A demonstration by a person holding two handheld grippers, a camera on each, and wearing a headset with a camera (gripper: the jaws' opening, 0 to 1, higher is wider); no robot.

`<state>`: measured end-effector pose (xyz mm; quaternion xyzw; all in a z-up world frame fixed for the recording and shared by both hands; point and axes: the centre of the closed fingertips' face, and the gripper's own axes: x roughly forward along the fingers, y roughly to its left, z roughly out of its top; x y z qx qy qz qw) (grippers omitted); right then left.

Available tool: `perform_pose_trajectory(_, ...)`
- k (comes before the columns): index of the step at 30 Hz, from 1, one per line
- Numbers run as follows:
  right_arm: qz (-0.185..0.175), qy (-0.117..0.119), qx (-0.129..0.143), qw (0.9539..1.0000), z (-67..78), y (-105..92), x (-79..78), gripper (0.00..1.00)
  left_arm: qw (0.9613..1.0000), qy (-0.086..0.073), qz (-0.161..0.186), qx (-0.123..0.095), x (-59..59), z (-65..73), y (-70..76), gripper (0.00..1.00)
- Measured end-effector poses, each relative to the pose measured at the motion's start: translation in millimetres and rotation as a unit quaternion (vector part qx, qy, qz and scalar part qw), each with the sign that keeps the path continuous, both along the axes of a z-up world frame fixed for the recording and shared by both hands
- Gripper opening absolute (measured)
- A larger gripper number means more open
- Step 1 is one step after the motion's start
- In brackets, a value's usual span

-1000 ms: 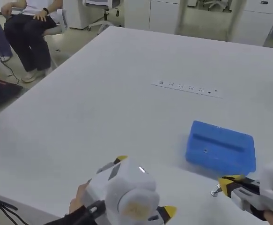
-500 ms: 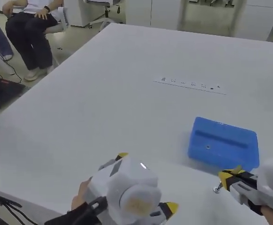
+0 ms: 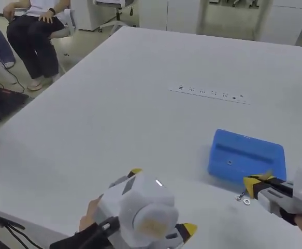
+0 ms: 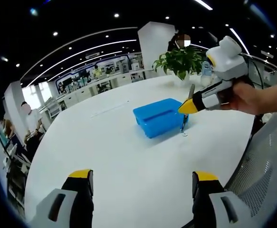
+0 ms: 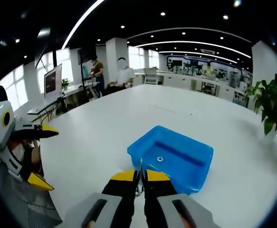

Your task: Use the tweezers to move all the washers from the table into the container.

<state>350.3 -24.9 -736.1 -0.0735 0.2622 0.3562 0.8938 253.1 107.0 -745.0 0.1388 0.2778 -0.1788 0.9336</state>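
A blue container (image 3: 254, 150) stands on the white table (image 3: 114, 114), with one washer (image 3: 229, 162) lying inside it. My right gripper (image 3: 252, 185) is shut on the tweezers (image 3: 242, 196), just in front of the container's near wall. A small washer (image 3: 246, 201) sits at the tweezers' tips; I cannot tell if it is off the table. In the right gripper view the jaws (image 5: 139, 178) are closed on the tweezers, pointing at the container (image 5: 186, 164) and its washer (image 5: 160, 159). My left gripper (image 3: 161, 200) is open with nothing in it, nearer me and to the left.
A flush socket strip (image 3: 210, 95) crosses the table beyond the container. A person sits on a chair (image 3: 34, 21) off the table's far left corner. A potted plant (image 4: 181, 59) stands at the table's far end, and a mesh chair back (image 4: 271, 166) is close behind me.
My right gripper has carried the tweezers a little forward, closer to the container's near wall. The left gripper has stayed put. The camera has tilted slightly.
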Motion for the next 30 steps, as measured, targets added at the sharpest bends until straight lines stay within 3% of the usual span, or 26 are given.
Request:
perform_pose_trajectory(9, -0.005, -0.030, 0.018, 0.9994, 31.4, 7.4, 19.0, 0.02, 1.0000, 0.002, 0.000, -0.001, 0.1, -0.6, -0.1, 0.87)
perform_pose_trajectory(16, -0.004, -0.047, 0.018, 0.9987, 42.2, 12.2, 36.3, 0.02, 1.0000, 0.004, 0.000, 0.000, 0.5, -2.0, -0.2, 0.87)
perform_pose_trajectory(20, -0.004, -0.052, 0.010, 0.9986, 39.1, 13.0, 47.1, 0.02, 1.0000, 0.006, 0.000, 0.000, 0.4, -2.8, -0.1, 0.87)
perform_pose_trajectory(30, -0.015, -0.043, -0.015, 0.9988, 12.3, 9.5, 76.9, 0.02, 0.9999, 0.012, 0.000, 0.004, -0.5, -5.1, 0.5, 0.87)
